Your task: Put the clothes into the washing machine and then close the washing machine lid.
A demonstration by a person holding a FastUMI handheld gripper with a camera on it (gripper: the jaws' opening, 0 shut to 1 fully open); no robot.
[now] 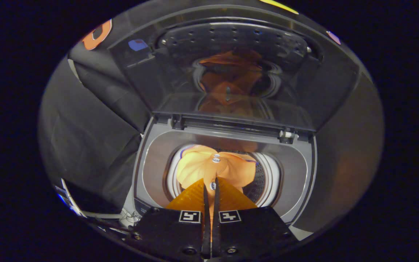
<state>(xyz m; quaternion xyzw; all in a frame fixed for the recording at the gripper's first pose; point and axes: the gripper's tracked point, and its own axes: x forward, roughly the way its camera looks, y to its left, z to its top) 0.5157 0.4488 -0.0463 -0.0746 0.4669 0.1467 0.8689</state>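
Black booth cloth behind; we are holding the tongs (pixel 211 187) pinched on the orange shirt (pixel 209 167), dangling it over the washer drum (pixel 264 178), lid (pixel 231 65) upright for clearance.

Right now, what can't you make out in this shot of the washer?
- Drum bottom: hidden by the orange garment.
- Garment's full shape: bunched, its near part behind the tool, whose fingers are pinched on it.
- Washer front: cut off behind the tool's body.
- Lid glass: reflection blurs what lies behind it.

Laundry booth: top-loading washing machine (pixel 224 171), lid (pixel 231 72) raised (glossy, mirroring the drum's contents), black cloth wall (pixel 86 127) draped behind and beside; a staged recording corner, not a home.
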